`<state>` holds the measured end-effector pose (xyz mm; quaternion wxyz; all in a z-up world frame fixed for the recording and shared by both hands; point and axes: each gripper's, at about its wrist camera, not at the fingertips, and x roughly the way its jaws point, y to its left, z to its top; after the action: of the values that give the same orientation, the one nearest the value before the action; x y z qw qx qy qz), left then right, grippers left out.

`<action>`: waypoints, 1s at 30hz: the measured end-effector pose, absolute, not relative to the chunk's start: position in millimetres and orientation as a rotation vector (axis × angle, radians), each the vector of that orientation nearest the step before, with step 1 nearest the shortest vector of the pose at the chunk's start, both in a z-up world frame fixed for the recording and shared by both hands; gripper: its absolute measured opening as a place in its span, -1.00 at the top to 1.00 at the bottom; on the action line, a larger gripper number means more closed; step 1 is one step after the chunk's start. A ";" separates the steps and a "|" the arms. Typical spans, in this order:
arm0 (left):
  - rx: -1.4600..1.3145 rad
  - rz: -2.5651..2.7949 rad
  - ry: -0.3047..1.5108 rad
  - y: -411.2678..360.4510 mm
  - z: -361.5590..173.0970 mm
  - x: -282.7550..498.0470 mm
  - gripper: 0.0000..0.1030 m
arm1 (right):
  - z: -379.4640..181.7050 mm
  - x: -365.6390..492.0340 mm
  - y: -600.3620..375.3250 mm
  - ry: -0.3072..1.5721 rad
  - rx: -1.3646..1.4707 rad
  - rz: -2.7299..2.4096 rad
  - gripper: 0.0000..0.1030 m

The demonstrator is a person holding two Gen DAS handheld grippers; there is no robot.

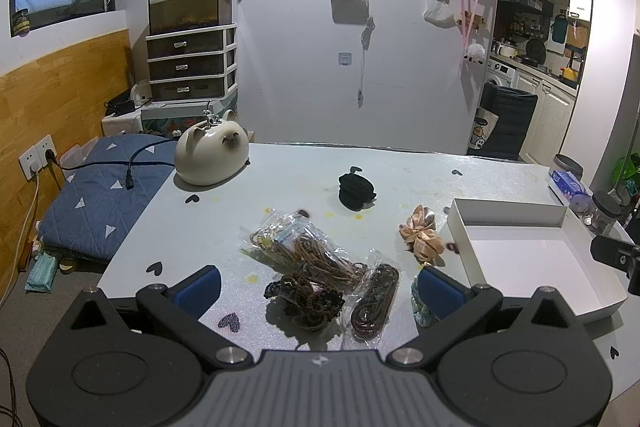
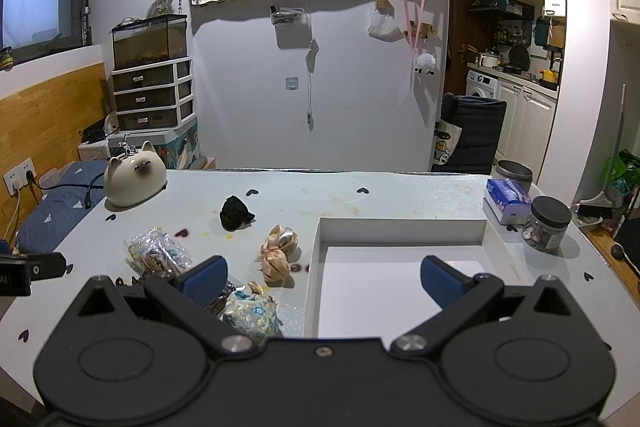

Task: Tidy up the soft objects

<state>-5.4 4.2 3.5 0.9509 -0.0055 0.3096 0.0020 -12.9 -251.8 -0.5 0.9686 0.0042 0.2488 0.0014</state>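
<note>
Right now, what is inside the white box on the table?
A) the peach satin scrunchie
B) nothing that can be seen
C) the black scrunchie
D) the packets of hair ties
B: the white box shows only its bare white floor, while the black scrunchie, the peach satin scrunchie and the packets of hair ties all lie on the table outside it.

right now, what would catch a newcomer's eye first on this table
The open white box at the table's right side, empty inside. Left of it lie soft hair ties: a peach satin scrunchie, a black one farther back, and bagged hair bands nearer. A cream cat-shaped ornament sits at the far left corner.
</note>
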 end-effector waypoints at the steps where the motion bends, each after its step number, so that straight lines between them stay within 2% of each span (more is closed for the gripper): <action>1: -0.011 0.004 0.630 4.7 4.0 -6.0 -1.00 | 0.4 -12.4 -250.3 0.503 0.009 0.003 -1.00; 14: -0.011 0.006 0.629 4.4 6.1 -6.8 -1.00 | -1.0 -12.1 -250.5 0.499 0.009 0.008 -1.00; 30: -0.011 0.020 0.631 26.1 -1.9 52.4 -1.00 | 8.1 41.0 -230.4 0.487 0.016 0.055 -1.00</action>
<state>52.4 26.1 -1.9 0.9505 -0.0056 0.3104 0.0099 41.0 -230.4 8.1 0.9701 0.0078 0.2409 0.0270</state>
